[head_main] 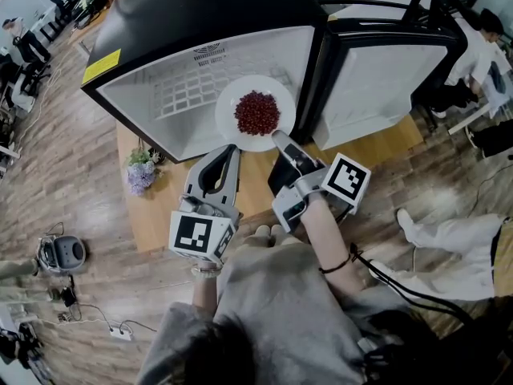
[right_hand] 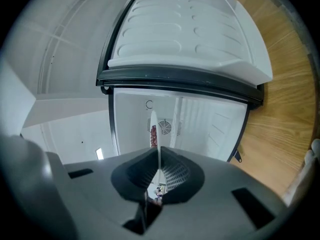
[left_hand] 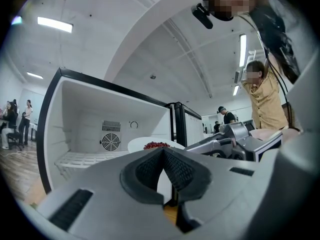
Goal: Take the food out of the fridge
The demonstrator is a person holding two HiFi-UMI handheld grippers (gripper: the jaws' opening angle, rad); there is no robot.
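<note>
A white plate (head_main: 228, 115) heaped with red food (head_main: 257, 112) hangs in front of the open mini fridge (head_main: 200, 22). My right gripper (head_main: 278, 139) is shut on the plate's near rim. The right gripper view shows the plate edge-on (right_hand: 154, 126) between the pads, with the red food (right_hand: 153, 134) on its left face and the fridge's white inside (right_hand: 210, 124) behind. My left gripper (head_main: 231, 151) floats just left of the plate, shut and empty. In the left gripper view its jaws (left_hand: 163, 150) meet at the tip, with the plate (left_hand: 137, 145) just beyond.
The fridge door (head_main: 385, 79) stands swung open to the right. The fridge sits on a wooden table (head_main: 377, 143) with a bunch of purple flowers (head_main: 142, 171) at the left. A small round device (head_main: 64, 253) and cables lie on the floor. People stand in the background.
</note>
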